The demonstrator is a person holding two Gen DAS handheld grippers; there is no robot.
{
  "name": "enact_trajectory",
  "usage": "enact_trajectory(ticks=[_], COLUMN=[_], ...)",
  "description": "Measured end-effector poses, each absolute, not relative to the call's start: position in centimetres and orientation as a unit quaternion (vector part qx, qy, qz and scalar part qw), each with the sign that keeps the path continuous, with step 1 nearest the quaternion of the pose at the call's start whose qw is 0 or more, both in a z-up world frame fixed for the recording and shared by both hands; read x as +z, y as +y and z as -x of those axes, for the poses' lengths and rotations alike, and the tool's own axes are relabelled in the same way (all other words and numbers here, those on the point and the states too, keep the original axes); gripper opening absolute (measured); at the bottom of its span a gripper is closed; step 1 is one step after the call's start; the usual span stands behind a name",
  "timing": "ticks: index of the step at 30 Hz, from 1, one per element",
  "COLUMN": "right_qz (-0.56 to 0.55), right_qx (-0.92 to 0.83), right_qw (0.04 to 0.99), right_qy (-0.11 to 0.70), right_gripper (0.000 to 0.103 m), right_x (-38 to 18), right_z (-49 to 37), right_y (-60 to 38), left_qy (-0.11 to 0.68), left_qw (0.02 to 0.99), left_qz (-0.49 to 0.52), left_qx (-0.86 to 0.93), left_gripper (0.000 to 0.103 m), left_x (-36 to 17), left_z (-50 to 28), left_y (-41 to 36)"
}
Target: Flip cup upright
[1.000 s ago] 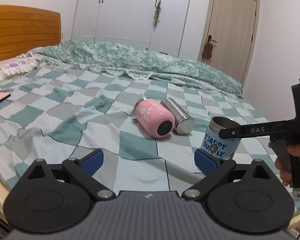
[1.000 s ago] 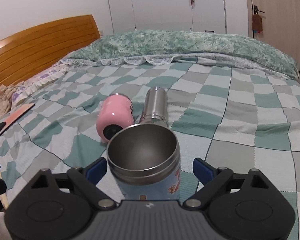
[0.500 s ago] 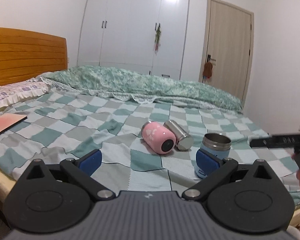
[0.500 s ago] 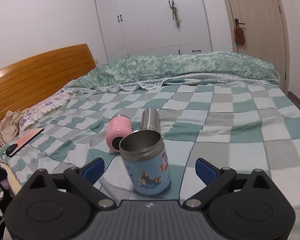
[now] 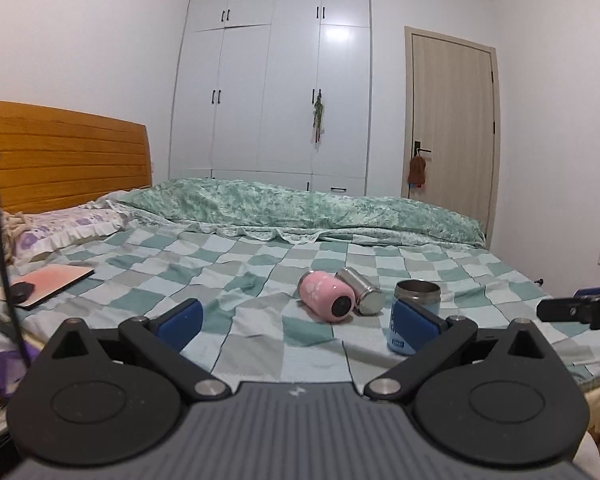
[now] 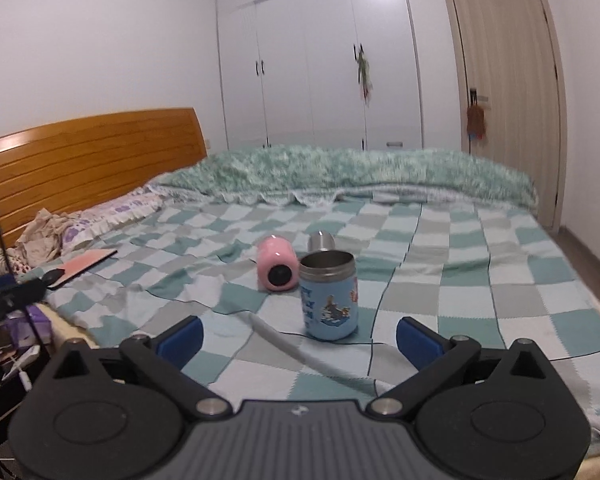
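A blue cartoon-print steel cup (image 6: 329,295) stands upright, mouth up, on the checkered bedspread (image 6: 460,280); it also shows in the left wrist view (image 5: 416,304), partly behind my left fingertip. A pink cup (image 6: 277,264) and a plain steel cup (image 6: 321,241) lie on their sides just behind it. My right gripper (image 6: 298,338) is open and empty, pulled back from the blue cup. My left gripper (image 5: 298,322) is open and empty, back near the bed's front edge. The right gripper's tip (image 5: 576,309) shows at the far right of the left wrist view.
A wooden headboard (image 5: 60,160) and pillows (image 5: 60,228) are at the left. A pink notebook with a black mouse (image 5: 40,284) lies near the bed's left edge. A folded green quilt (image 5: 300,208) runs along the far side. Wardrobe and door stand behind.
Both grippers have drawn back and tilted up from the bed. The right gripper has moved away from the blue cup, which stays upright.
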State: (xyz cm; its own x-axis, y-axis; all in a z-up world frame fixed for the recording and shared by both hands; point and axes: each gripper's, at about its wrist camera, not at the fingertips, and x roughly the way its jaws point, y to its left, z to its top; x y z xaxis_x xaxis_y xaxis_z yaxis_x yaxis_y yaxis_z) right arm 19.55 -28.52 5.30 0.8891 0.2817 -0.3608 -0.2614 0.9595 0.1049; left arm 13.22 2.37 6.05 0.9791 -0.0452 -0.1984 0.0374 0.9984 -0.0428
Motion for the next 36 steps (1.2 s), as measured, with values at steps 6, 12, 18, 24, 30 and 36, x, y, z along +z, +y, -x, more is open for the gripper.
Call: enact_trajectory(ticks=[6,12,18,24,30,36], right_qz=[0.021,0.001,-0.015,-0.029,-0.002,-0.013], right_qx=[0.143,0.146,0.127,0.117,0.146,0.144], right_qw=[0.976,0.978,0.983,0.987,0.986,0.985], right_qy=[0.161,0.148,0.134,0.105,0.085,0.092], right_gripper=[0.103,0.103,0.103,0.103,0.103,0.103], right_x=[5.5,5.2,4.8,3.1,3.0,2.9], right_z=[-13.8,-10.1,-8.1,-5.8,-5.0,-5.3], right_y=[-26.6,-26.6,-26.7,-25.4,-24.1,-24.2], left_qy=[0.034,0.001,0.035,0.042,0.025,0.032], left_qw=[0.999,0.999,0.998,0.999,1.000,0.999], left_qz=[-0.037,-0.048,-0.040,0.012,-0.001,0.003], left_qx=[0.011,0.012,-0.015,-0.005,0.001,0.001], left_gripper=[0.103,0.103,0.103,0.103,0.103,0.103], left_x=[6.0,5.2,4.8,4.5,4.6,4.5], left_z=[-8.3,-5.4,-3.5,-1.8,-1.3,-1.4], left_y=[2.1,1.9,1.3,1.1,0.7,0.7])
